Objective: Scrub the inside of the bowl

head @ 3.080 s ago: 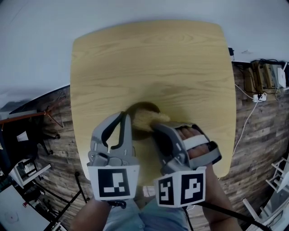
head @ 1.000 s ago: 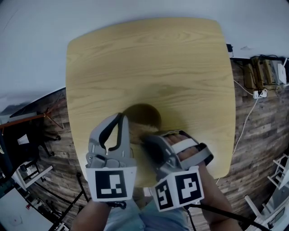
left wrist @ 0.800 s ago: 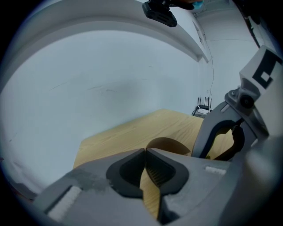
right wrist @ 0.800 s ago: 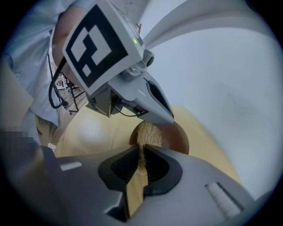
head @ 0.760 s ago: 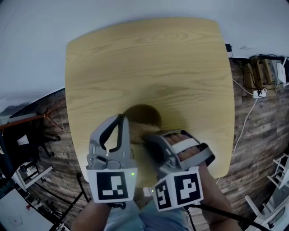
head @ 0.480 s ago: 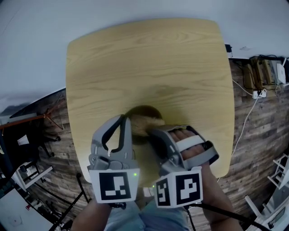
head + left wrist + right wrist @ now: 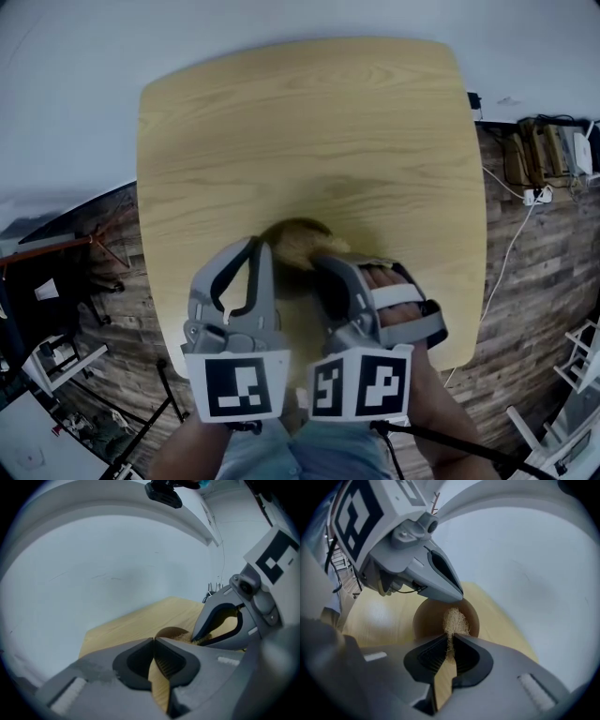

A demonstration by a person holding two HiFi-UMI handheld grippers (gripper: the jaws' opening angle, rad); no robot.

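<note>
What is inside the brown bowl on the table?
A pale fibrous scrubber, pinched in the jaws of the right gripper, is inside the bowl. The bottom beneath them is covered.

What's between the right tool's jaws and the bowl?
A tan fibrous scrubber, pinched by the right tool, reaching into the bowl; right gripper view shows it.

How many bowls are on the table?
1. The brown bowl sits on the table at the tips of the left gripper and the right gripper, whose scrubber is inside it. The grippers cover some table, so another could hide.
</note>
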